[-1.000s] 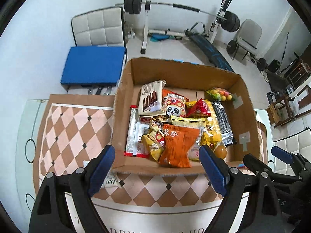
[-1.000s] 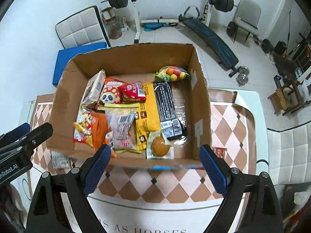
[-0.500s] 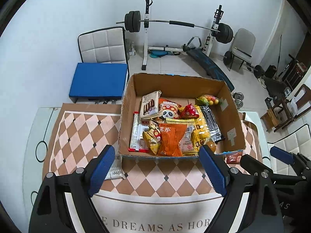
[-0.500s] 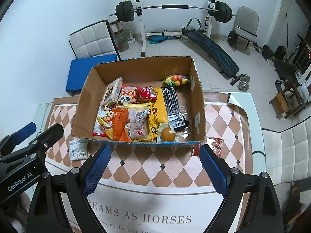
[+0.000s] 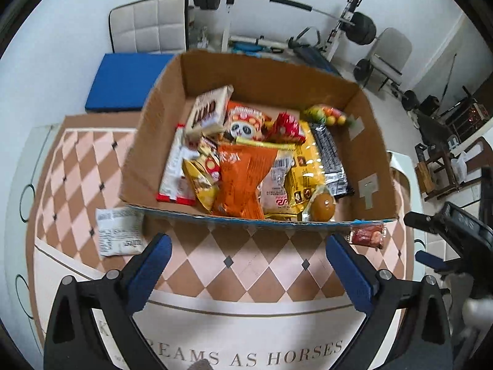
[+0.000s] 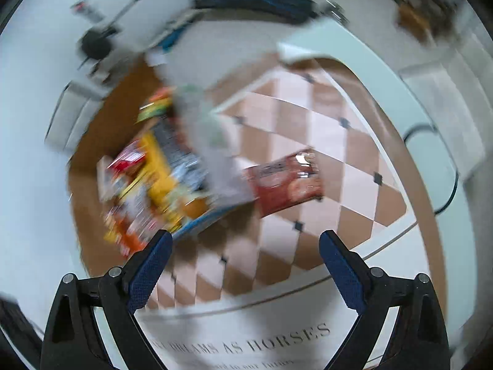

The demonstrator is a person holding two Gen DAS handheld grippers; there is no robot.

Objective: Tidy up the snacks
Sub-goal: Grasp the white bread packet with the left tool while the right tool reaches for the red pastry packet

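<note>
The red snack packet [image 6: 285, 182] lies ahead of the right gripper [image 6: 245, 254], both grippers' jaws wide and empty; the cardboard box [image 5: 372, 166] brims with snacks.

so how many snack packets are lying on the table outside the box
2: a white packet by the cardboard box's near left corner, a red packet by its near right corner. Others may be hidden behind it.

Bright, even daylight — left view sharp, right view motion-smeared, fisheye-bent edges.
</note>
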